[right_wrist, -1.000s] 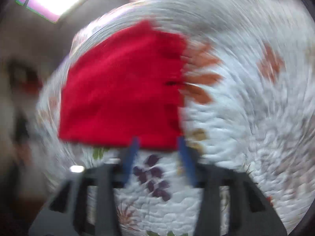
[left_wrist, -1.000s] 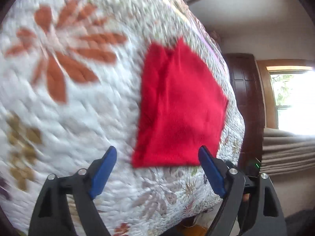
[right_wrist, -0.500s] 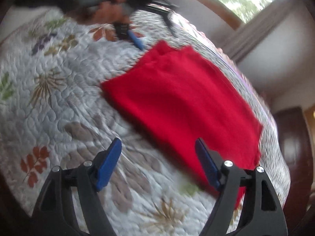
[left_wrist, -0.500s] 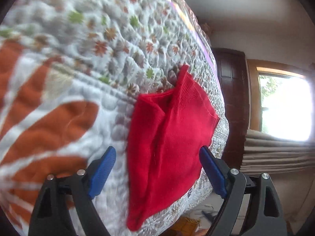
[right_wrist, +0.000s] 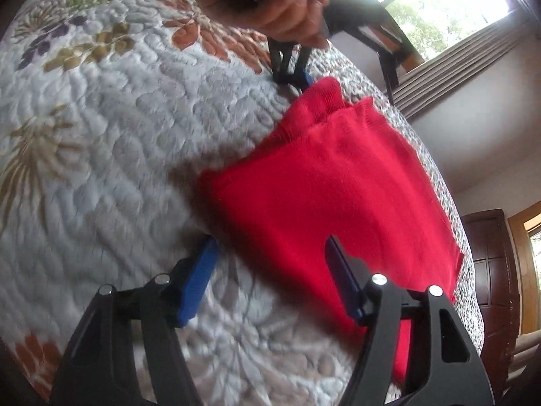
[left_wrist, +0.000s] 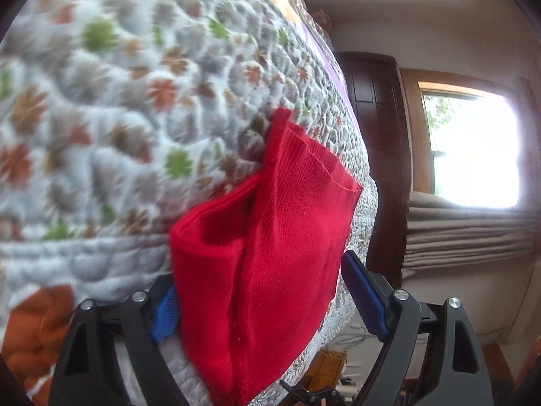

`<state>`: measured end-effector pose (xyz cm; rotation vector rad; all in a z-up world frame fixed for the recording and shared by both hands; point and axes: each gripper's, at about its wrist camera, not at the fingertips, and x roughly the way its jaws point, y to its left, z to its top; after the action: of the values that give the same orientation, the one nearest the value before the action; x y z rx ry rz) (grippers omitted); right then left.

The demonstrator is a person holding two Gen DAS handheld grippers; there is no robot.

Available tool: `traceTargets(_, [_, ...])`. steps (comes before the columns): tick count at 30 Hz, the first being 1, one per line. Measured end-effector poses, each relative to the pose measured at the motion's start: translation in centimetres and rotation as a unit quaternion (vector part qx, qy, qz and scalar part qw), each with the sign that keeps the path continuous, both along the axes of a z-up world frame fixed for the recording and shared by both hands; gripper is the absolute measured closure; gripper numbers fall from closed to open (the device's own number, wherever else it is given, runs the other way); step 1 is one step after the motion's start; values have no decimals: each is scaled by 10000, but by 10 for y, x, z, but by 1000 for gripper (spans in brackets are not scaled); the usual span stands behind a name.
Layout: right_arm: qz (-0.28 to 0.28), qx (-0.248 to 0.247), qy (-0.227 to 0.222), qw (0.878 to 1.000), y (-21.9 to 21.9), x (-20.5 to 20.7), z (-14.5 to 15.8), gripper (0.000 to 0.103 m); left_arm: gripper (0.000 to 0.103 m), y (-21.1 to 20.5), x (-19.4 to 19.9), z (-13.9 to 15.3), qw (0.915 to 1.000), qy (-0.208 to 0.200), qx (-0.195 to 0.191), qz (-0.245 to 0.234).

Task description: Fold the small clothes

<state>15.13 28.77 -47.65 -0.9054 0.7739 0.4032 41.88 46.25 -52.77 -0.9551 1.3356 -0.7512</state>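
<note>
A red folded cloth [right_wrist: 338, 196] lies on the flowered quilt [right_wrist: 118, 142]. My right gripper [right_wrist: 270, 280] is open and low over the quilt, and the cloth's near edge reaches in between its blue pads [right_wrist: 199, 277]. In the left wrist view the same red cloth [left_wrist: 270, 253] bulges up between the jaws of my open left gripper [left_wrist: 263, 304] and covers part of its left pad [left_wrist: 164, 316]. In the right wrist view a hand [right_wrist: 287, 17] holds the left gripper, whose fingers [right_wrist: 297, 74] stand at the cloth's far raised corner.
The quilt's edge [left_wrist: 365, 209] falls away just past the cloth. Beyond it are a dark wooden door [left_wrist: 375, 135], a bright window [left_wrist: 473, 152] and folded blinds [left_wrist: 466, 237]. Clutter lies on the floor [left_wrist: 328, 368] below.
Both grippers have come in close to the red cloth. The left one now straddles its bunched end, and the right one has dropped to its near edge. Both have stayed open.
</note>
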Motion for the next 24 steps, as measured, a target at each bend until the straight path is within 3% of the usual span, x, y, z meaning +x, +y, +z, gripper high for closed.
traceTargets(4, [20, 24, -92, 10000, 21, 15, -2, 47, 23, -3, 8, -1, 9999, 22, 38, -95])
traceTargets(6, [9, 58, -69, 10000, 27, 21, -1, 51, 34, -2, 12, -2, 9998, 68, 149, -109])
traceTargets(8, [-23, 119, -6, 9999, 30, 25, 2, 58, 55, 1, 12, -5, 9994, 152, 286, -123])
traceTargets(11, [-123, 233, 184, 9995, 33, 33, 8, 73, 74, 9, 12, -10, 9986, 310, 408, -101])
traceTargets(13, [-213, 325, 298, 9988, 33, 35, 13, 80, 81, 11, 12, -10, 9976, 412, 544, -84])
traceTargets(17, [-351, 525, 426, 9971, 30, 42, 30, 86, 90, 12, 11, -1, 9957, 516, 766, -15])
traceTargets(24, [-600, 1018, 553, 9915, 17, 43, 78, 88, 92, 2, 8, 44, 9927, 501, 1096, 53])
